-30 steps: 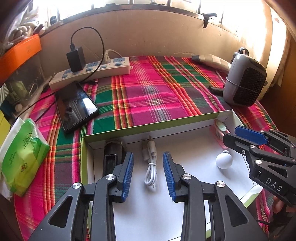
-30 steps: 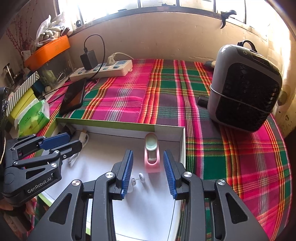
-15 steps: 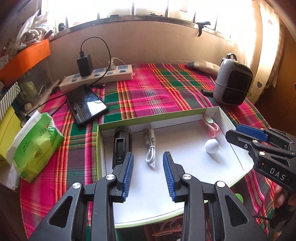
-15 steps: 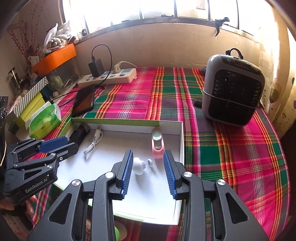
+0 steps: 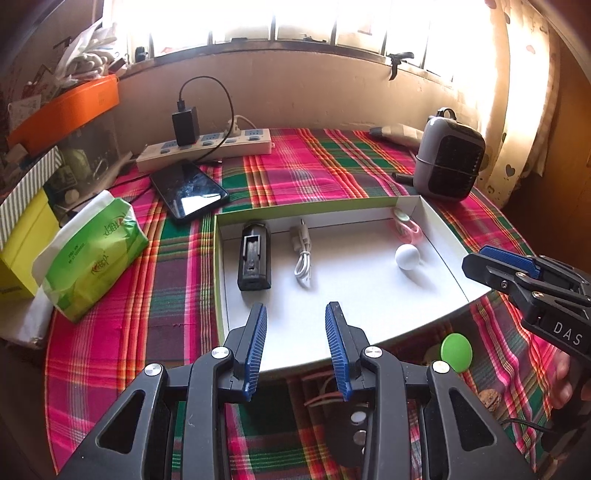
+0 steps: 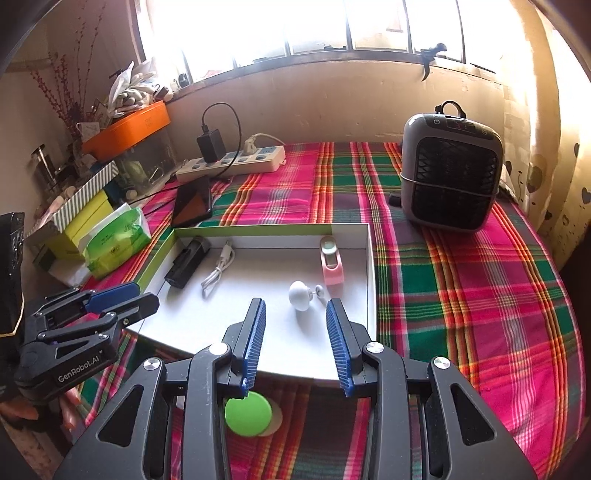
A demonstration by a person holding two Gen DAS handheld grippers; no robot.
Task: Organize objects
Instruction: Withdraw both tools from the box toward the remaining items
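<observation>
A: Which parts are cut off or covered?

B: In the left wrist view, the left claw [image 5: 295,345] hides the tray's [image 5: 441,236] near rim, and its handles run off the bottom edge. The right claw [image 5: 491,264] leaves at the right edge; only fingertips [image 5: 565,376] of the hand behind it show.

A: And what stays unreadable?

B: The window [image 6: 314,26] is blown out to white. Print on the green pack [image 5: 94,254] is too small to read. A green disc [image 6: 247,413] sits partly behind the right claw [image 6: 295,343]. The shelf clutter [image 6: 125,92] blurs together.
</observation>
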